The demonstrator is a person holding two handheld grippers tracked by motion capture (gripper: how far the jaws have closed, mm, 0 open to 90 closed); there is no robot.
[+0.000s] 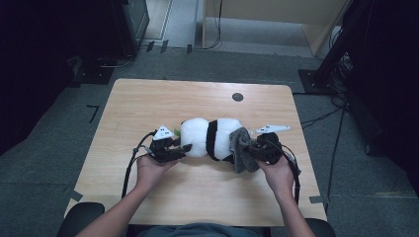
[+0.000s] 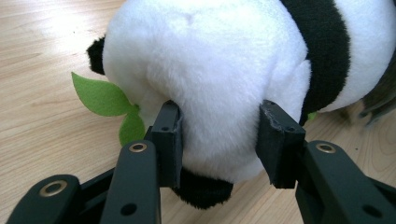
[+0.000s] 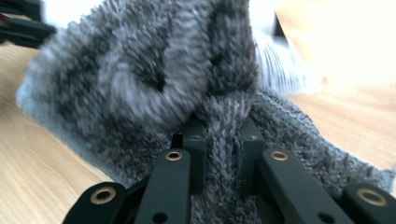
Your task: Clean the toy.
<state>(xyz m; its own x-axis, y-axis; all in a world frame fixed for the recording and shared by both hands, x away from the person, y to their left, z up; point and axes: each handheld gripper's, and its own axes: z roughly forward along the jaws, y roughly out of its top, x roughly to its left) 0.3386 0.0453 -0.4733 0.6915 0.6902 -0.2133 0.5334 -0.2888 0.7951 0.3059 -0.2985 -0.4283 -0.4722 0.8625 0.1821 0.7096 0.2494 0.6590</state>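
Jaws clamping one panda (image 2: 210, 79), one cloth (image 3: 154, 79)

The high view looks forward and down over the whole tabletop (image 1: 197, 192) from the person's edge. Each gripper view sits low and very close; both share the plush panda (image 2: 219, 79) at mid-table.

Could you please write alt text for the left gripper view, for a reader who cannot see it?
The left gripper squeezes the white end of a plush panda between its two black jaws, which press into the fur on either side. The toy lies on a light wooden table, with two green felt leaves poking out at its left and a black band across its body at upper right.
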